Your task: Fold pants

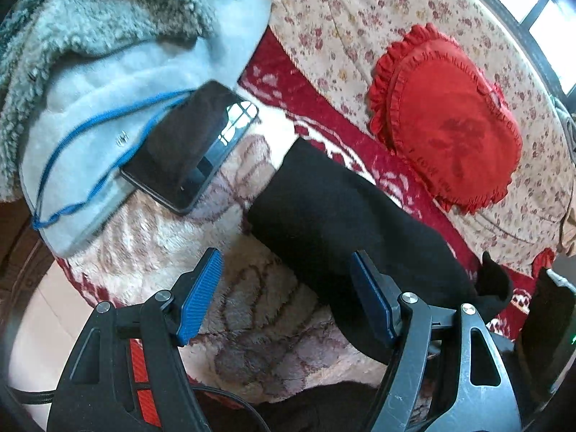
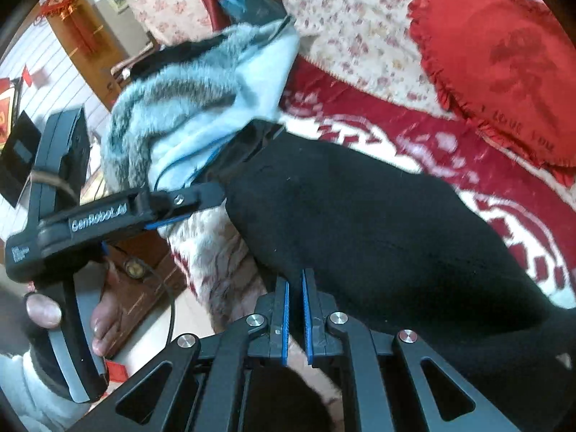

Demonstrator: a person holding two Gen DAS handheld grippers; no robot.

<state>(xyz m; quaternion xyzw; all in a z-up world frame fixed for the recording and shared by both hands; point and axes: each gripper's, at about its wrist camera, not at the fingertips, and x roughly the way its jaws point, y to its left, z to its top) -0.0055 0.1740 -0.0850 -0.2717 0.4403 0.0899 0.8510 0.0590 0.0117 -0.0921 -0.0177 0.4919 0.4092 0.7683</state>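
Observation:
The black pants (image 1: 345, 216) lie on a red and cream patterned blanket (image 1: 252, 309) on a bed. In the right wrist view the pants (image 2: 378, 223) stretch from the centre to the lower right. My left gripper (image 1: 288, 295) is open, with its right finger over the pants' edge and nothing between the pads. It also shows in the right wrist view (image 2: 201, 198), at the pants' far end. My right gripper (image 2: 295, 315) is shut on the near edge of the pants, with black cloth between its blue pads.
A grey-blue fleece jacket (image 1: 118, 54) with a blue cord lies at the left, a black phone (image 1: 190, 144) on its edge. A red heart-shaped cushion (image 1: 450, 118) sits on a floral sheet (image 1: 342, 10) at the right. The bed edge and floor (image 1: 32, 331) are at lower left.

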